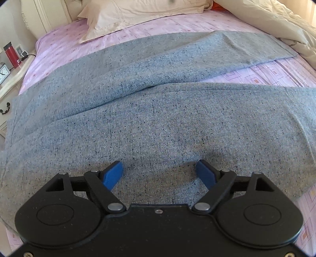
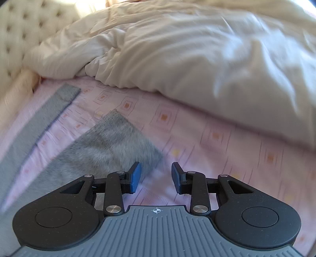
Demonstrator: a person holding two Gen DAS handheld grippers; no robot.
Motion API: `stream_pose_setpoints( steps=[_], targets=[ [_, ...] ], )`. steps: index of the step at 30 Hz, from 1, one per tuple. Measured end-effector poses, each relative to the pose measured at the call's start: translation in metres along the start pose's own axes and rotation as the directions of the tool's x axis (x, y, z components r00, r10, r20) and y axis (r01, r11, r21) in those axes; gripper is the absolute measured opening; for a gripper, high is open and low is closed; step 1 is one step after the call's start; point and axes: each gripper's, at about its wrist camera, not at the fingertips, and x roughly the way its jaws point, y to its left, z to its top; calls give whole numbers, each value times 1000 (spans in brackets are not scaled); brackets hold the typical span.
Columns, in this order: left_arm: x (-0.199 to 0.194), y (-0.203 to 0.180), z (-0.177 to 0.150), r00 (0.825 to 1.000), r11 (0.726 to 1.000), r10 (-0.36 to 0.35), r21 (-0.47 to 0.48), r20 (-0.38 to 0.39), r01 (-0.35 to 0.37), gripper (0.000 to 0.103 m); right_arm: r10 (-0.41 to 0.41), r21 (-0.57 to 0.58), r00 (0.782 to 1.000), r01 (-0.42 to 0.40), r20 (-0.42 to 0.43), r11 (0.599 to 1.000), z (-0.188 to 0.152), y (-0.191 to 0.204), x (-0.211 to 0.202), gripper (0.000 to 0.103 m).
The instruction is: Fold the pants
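Note:
Grey-blue speckled pants (image 1: 158,110) lie spread flat on the pink patterned bed sheet (image 1: 276,73), both legs running to the right with a gap between them. My left gripper (image 1: 159,171) is open just above the near leg, close to its near edge, with nothing between the blue pads. In the right wrist view the near leg end (image 2: 110,146) and the far leg (image 2: 39,122) show, blurred. My right gripper (image 2: 156,174) is open and empty, low over the sheet just right of the near leg's hem corner.
A cream duvet (image 2: 197,69) is bunched at the foot-side of the pants. A pillow (image 1: 122,17) lies by the headboard (image 2: 23,29). A nightstand (image 1: 11,75) at the left holds a red bottle (image 1: 10,55) and a clock.

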Motion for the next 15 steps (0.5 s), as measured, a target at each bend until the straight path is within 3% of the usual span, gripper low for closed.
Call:
stream_pose_setpoints(
  steps=[9, 12, 15],
  targets=[
    [1, 3, 1, 1000, 1000, -12, -8, -8, 12, 85, 67, -43, 998, -67, 2, 997, 1, 35, 21, 35],
    [1, 2, 1, 1000, 1000, -9, -2, -7, 9, 85, 42, -82, 999, -40, 26, 996, 1, 43, 20, 11],
    [0, 2, 1, 1000, 1000, -7, 2, -9, 7, 85, -49, -137, 996, 58, 73, 989, 1, 53, 6, 9]
  ],
)
